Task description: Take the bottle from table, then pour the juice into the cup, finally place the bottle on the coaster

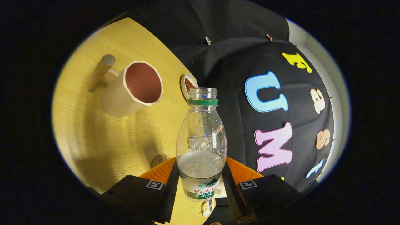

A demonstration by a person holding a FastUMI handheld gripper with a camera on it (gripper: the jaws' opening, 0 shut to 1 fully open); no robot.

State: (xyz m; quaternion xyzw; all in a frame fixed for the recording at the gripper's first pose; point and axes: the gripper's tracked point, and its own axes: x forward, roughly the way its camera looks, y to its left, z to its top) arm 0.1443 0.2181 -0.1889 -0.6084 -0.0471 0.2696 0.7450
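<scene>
My gripper point(201, 179) is shut on a clear plastic bottle point(201, 137), both fingers pressing its labelled lower part. The bottle has no cap, a green ring at the neck and liquid filling about its lower third. The whole view is rolled, so the wooden table point(93, 131) slants. Beyond the fingers and to their left stands a beige cup point(132, 89) with a reddish-brown inside and a wooden handle. A small round coaster point(188, 85) with a pale rim lies just past the cup, close beside the bottle's mouth.
A small round wooden disc point(158, 160) lies on the table just ahead of the left finger. The black cloth wall point(237, 62) rises right behind the table's far edge, close to the coaster.
</scene>
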